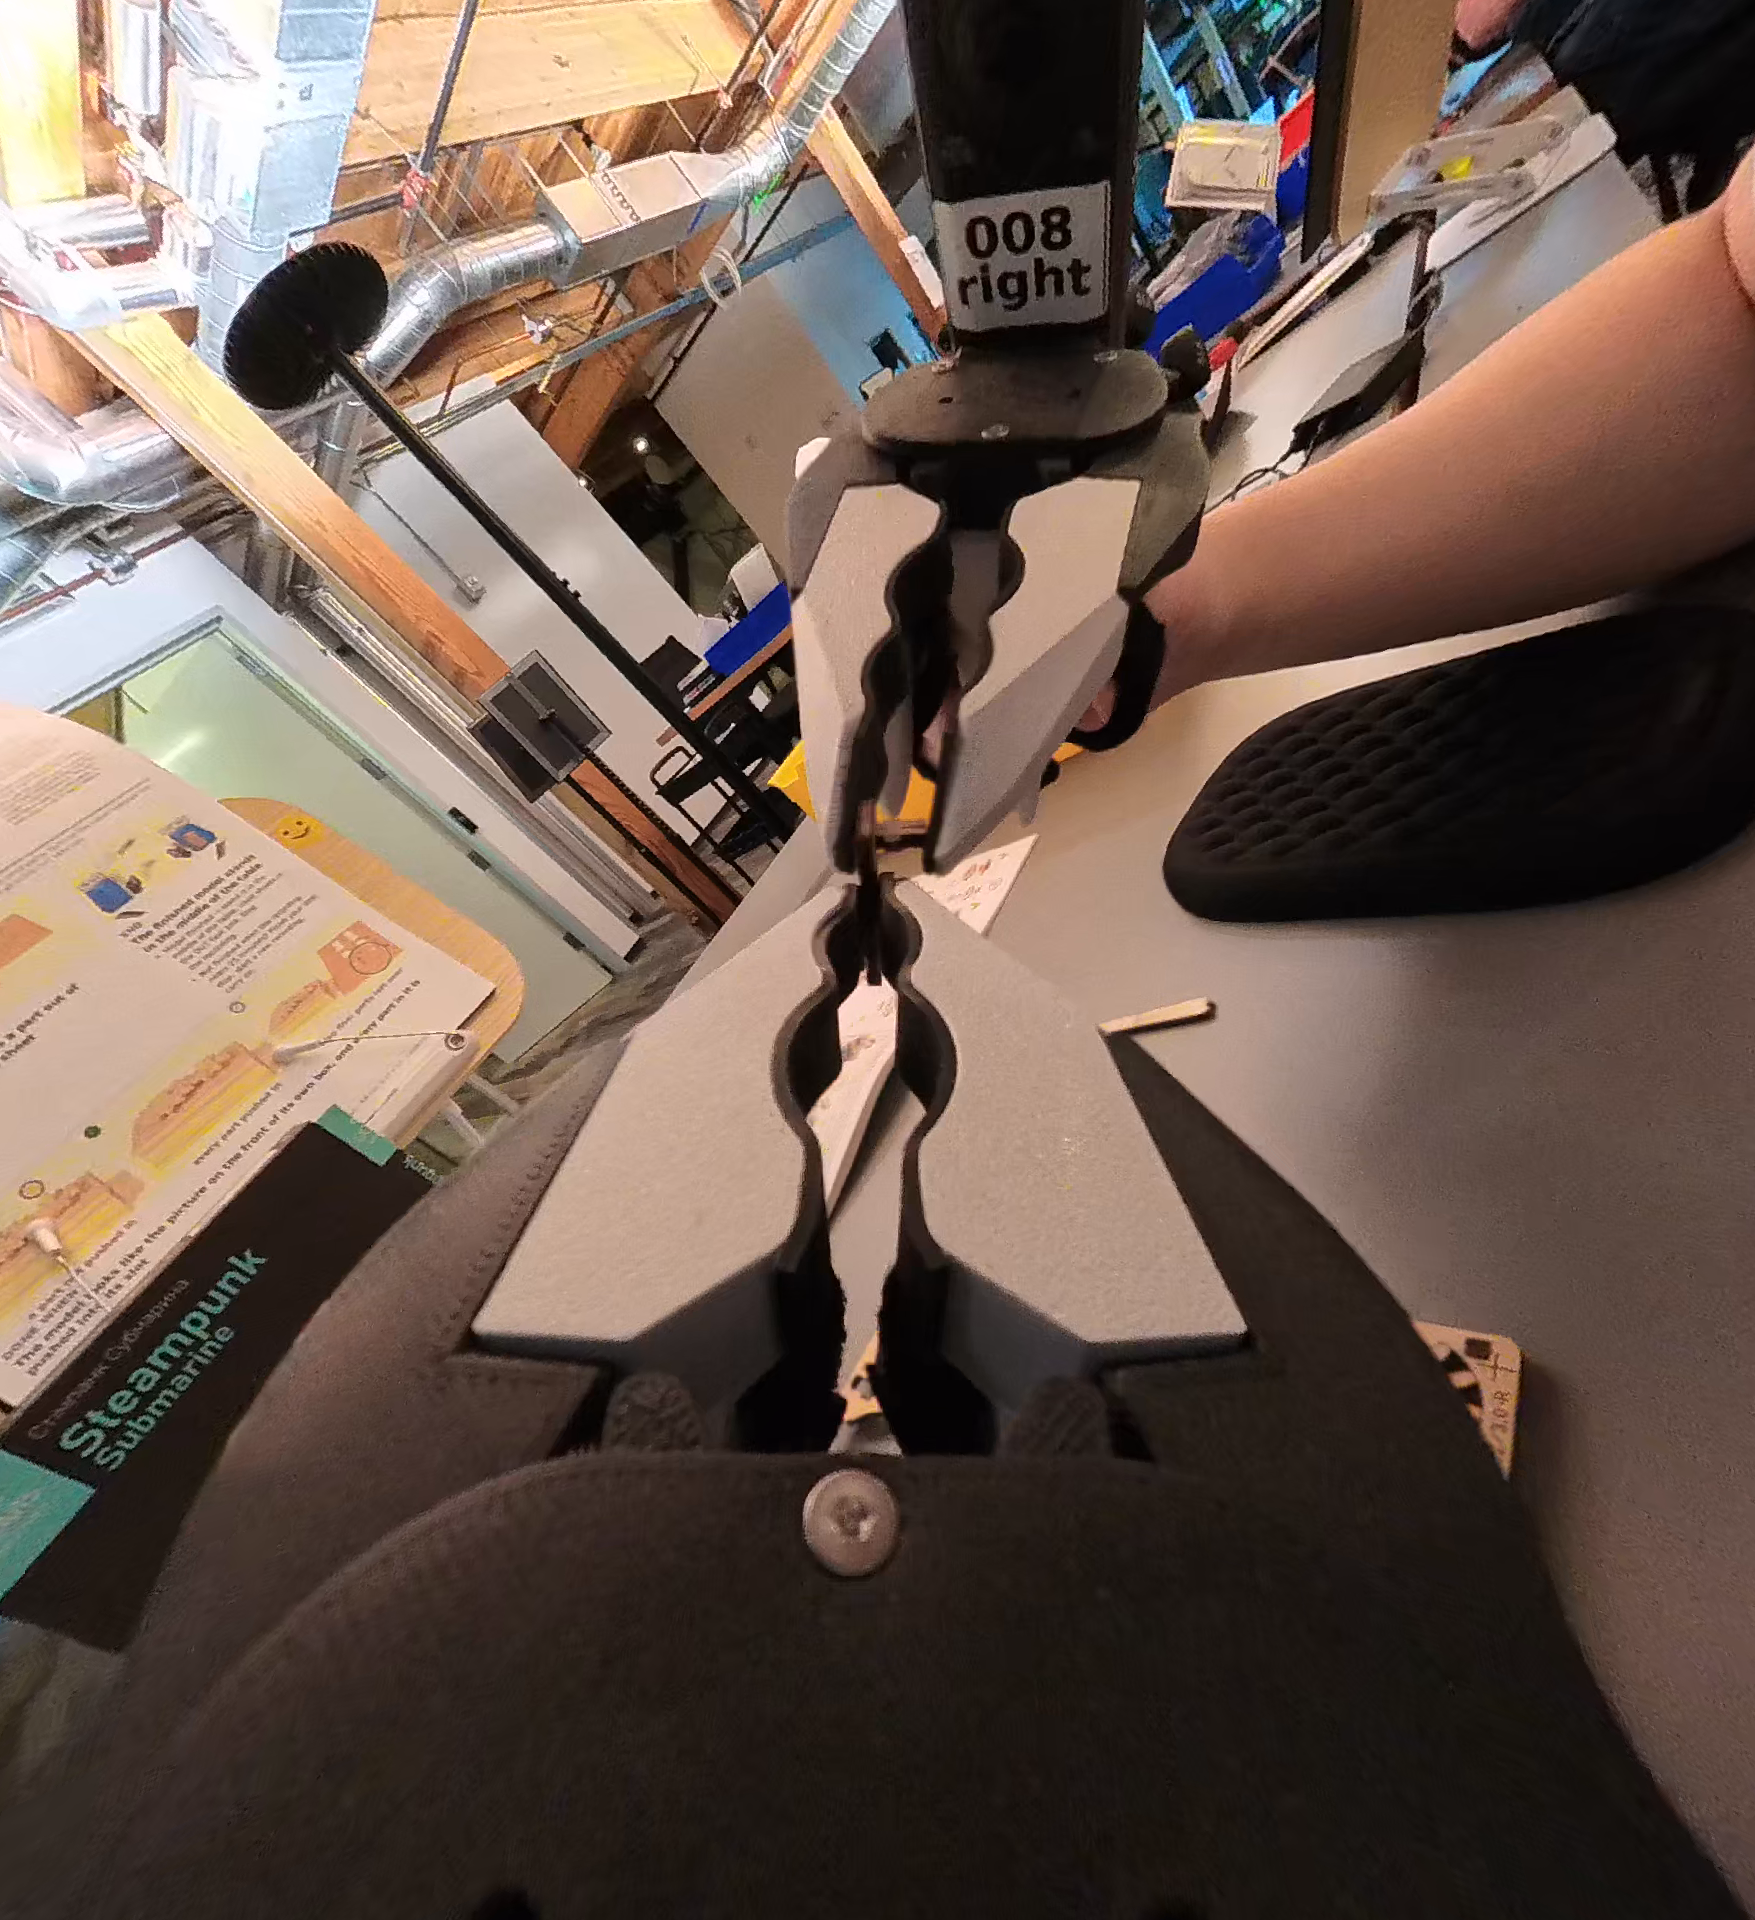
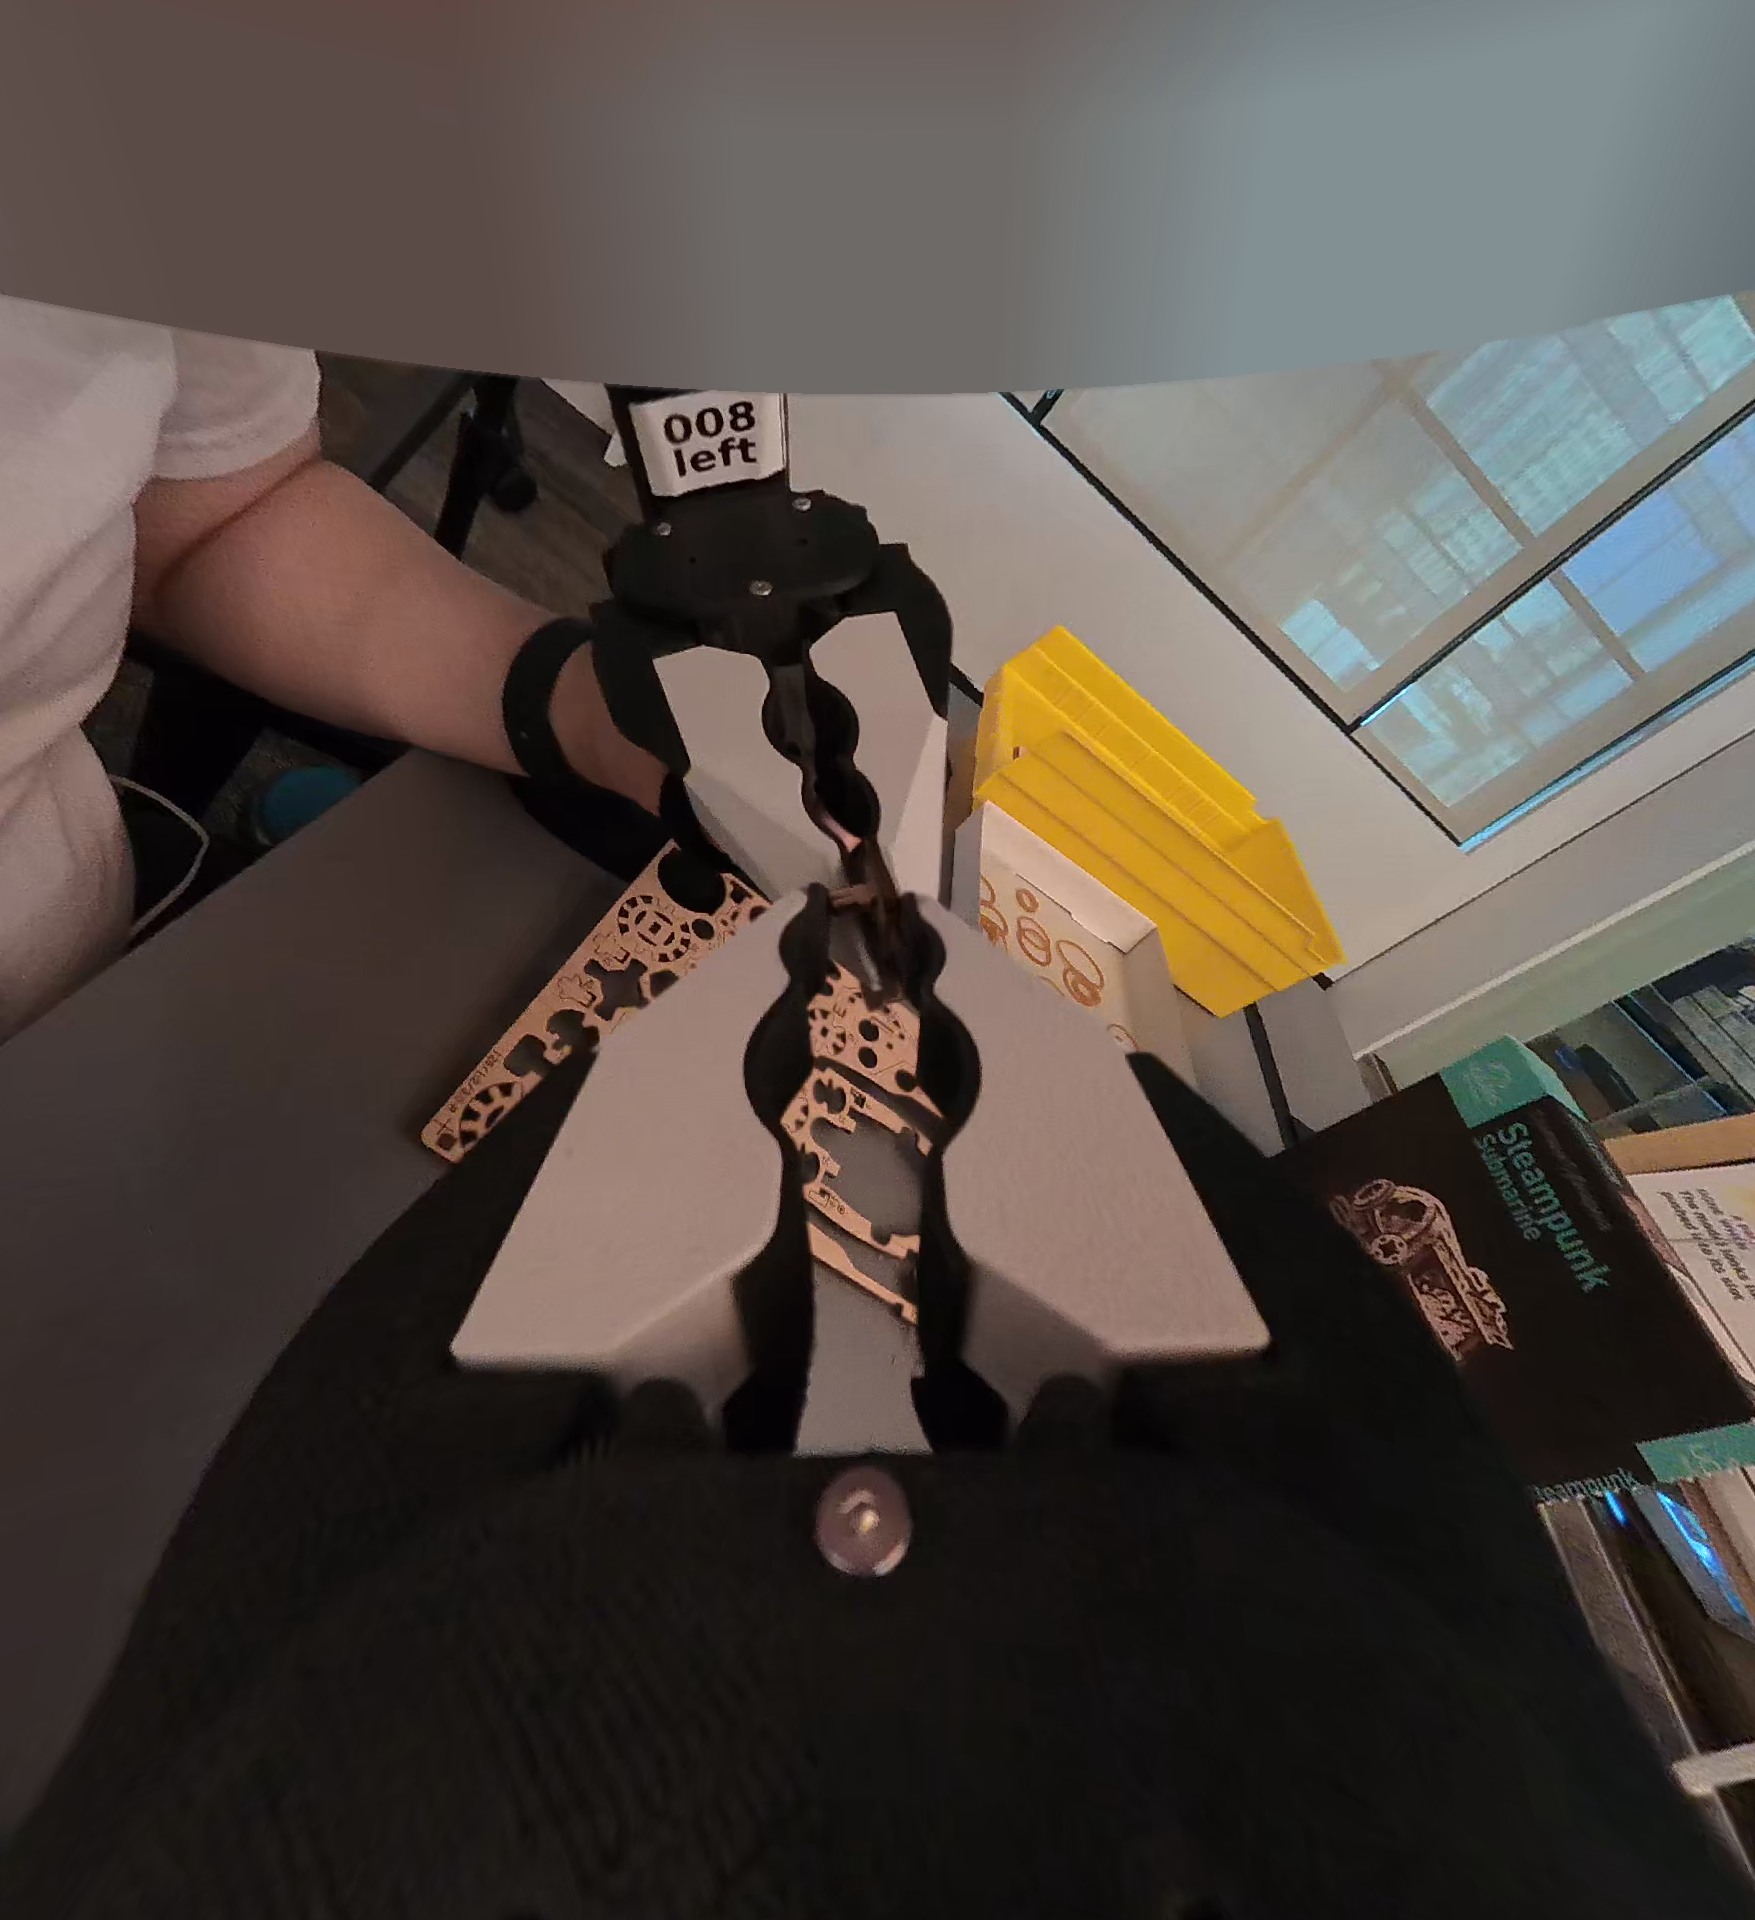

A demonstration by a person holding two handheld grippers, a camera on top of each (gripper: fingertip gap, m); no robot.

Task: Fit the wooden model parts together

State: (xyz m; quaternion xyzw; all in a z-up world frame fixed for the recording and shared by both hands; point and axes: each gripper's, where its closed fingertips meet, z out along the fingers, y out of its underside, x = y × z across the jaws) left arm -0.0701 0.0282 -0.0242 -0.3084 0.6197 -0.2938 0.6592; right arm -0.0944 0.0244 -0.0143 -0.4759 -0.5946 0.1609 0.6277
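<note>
The left gripper (image 1: 870,914) has two pale grey fingers (image 1: 707,1122) with wavy black inner edges, on a black body with one silver screw (image 1: 850,1522) behind the fingers. The right gripper (image 2: 857,914) has the same build and also a silver screw (image 2: 862,1527). Each black handle carries a white label (image 1: 1020,255). The person wears a white short sleeve (image 2: 42,436) and black fingerless gloves (image 1: 1133,675).

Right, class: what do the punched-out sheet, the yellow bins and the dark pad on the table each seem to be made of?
Punched-out sheet: thin plywood, it seems; pale matt face with dark, probably laser-burnt cut edges.
Yellow bins: likely moulded plastic; even bright colour, ribbed walls, slight sheen.
Dark pad: looks like soft rubber or foam; matt black with a dimpled surface, though the look leaves it open.
</note>
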